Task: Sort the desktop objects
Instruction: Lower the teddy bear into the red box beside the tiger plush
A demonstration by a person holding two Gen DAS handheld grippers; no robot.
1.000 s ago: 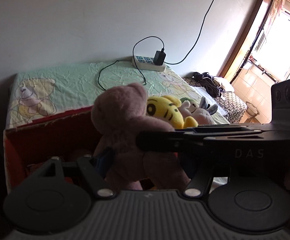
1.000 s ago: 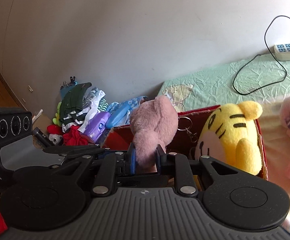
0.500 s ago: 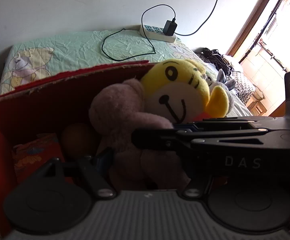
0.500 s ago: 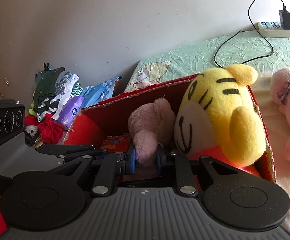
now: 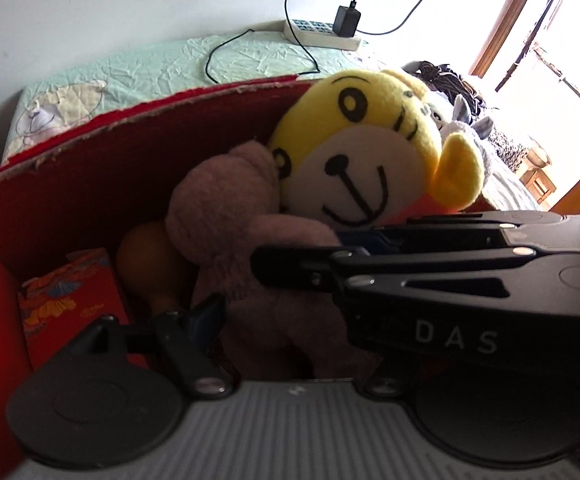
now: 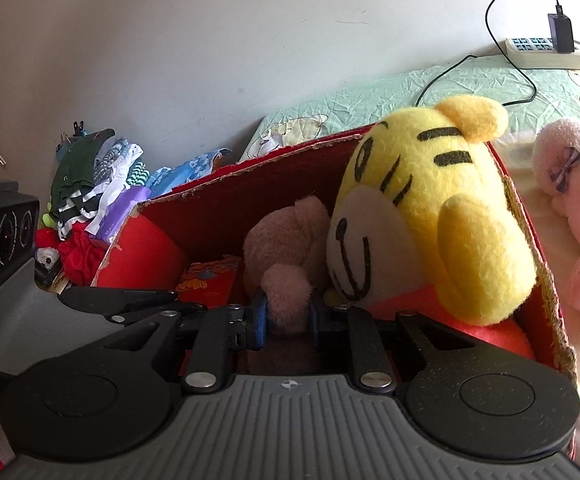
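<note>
Right tool [image 6: 286, 316] clamping pink bear [image 6: 286, 248] inside red box [image 6: 226, 196], green bedsheet [image 6: 470, 84], white wall.

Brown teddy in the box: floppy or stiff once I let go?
Probably floppy: the brown teddy bulges between the right gripper, so its limb squashes. Likely light, plush all over. It may slump against the yellow tiger it leans on.
</note>
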